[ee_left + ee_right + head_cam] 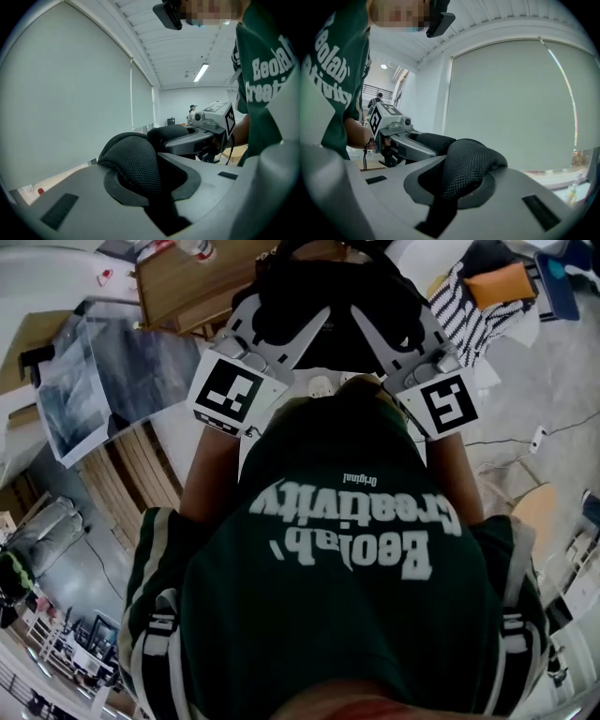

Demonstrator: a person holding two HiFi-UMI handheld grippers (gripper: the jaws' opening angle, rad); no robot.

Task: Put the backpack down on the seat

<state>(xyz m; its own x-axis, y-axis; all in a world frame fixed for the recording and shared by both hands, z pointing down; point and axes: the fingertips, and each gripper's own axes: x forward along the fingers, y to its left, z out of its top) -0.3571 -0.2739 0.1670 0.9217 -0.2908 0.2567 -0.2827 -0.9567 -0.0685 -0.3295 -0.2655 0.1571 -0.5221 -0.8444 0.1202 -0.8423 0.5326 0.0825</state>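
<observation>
Now the left gripper (157,176) is squeezed tight on a black padded strap (133,164). The right gripper (454,180) is squeezed tight on the other strap (471,166). The black backpack (323,296) is up in the air between the two grippers, just in front of the person's green shirt (347,549).

place: office-like workroom | cues: roller blind (511,103), strip light (201,72), wooden desk (187,282)

The backpack (323,296) is black with fine mesh-weave straps (136,161), the left gripper (281,329) and right gripper (398,334) pale grey with black-and-white square markers (228,390), the shirt (347,615) dark green with white lettering.
</observation>
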